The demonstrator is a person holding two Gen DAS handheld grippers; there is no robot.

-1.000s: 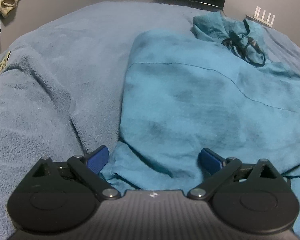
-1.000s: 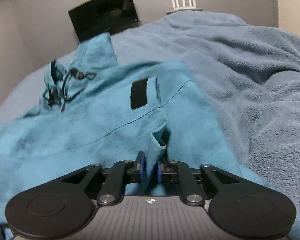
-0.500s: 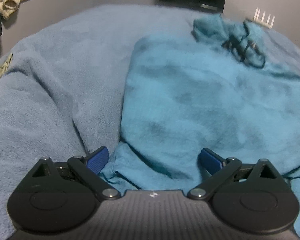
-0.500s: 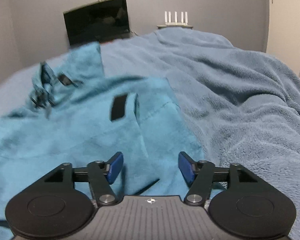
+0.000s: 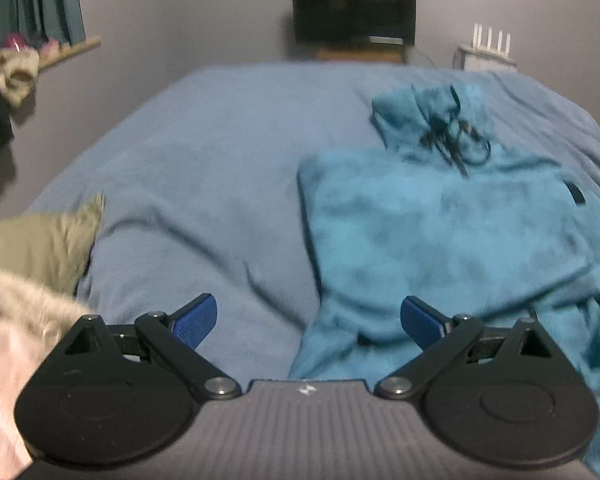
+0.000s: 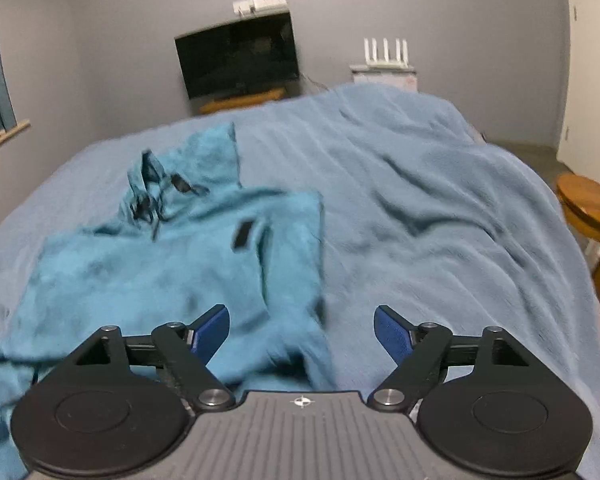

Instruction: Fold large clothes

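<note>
- Grey-walled bedroom: a blue fleece blanket covers the bed, a dark screen at upper centre.
- Since a second ago, the right gripper has let go of the teal hoodie; its jaws are opening, nothing between them.
- Both grippers have lifted away; the left gripper stands wide and empty.
- Side folds look done, so a lengthwise fold likely remains.
- Centre right in the left view, the hoodie lies as a soft plush rectangle, hood and black drawstrings bunched on top.
</note>
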